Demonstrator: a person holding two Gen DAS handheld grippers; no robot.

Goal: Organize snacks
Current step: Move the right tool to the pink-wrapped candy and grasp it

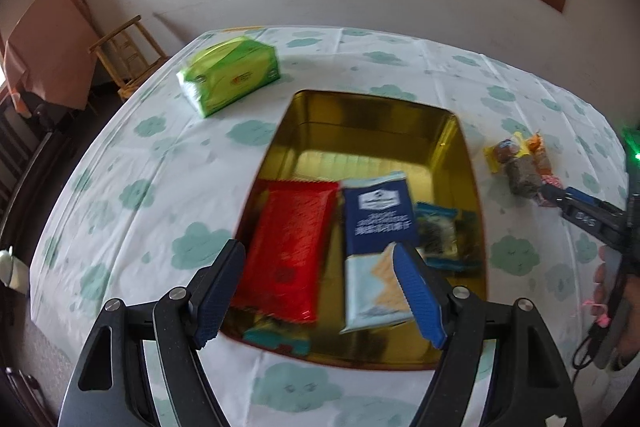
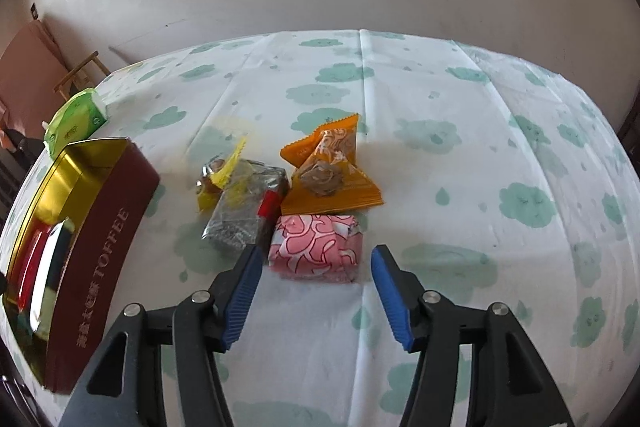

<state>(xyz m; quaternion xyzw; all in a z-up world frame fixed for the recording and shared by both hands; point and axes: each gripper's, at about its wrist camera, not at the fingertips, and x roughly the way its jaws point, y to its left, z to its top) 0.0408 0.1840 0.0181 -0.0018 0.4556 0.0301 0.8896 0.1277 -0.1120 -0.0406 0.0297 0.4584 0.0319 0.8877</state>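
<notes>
An open gold tin (image 1: 452,131) lies on the cloud-print tablecloth. In it are a red packet (image 1: 294,247), a blue cracker packet (image 1: 376,219) and a small dark packet (image 1: 440,235). My left gripper (image 1: 318,249) hangs open over the tin's near end, holding nothing. To the right of the tin (image 2: 100,227), a loose pile holds a pink packet (image 2: 316,247), an orange triangular packet (image 2: 332,171), a clear-wrapped dark bar (image 2: 240,211) and a yellow packet (image 2: 218,179). My right gripper (image 2: 317,253) is open, its tips either side of the pink packet's near edge without pressing it.
A green tissue pack (image 1: 228,77) lies at the table's far left. A wooden chair (image 1: 128,55) stands beyond that corner by the wall. Bare tablecloth (image 2: 500,155) stretches right of the pile. A person's hand (image 1: 624,307) holds the right gripper.
</notes>
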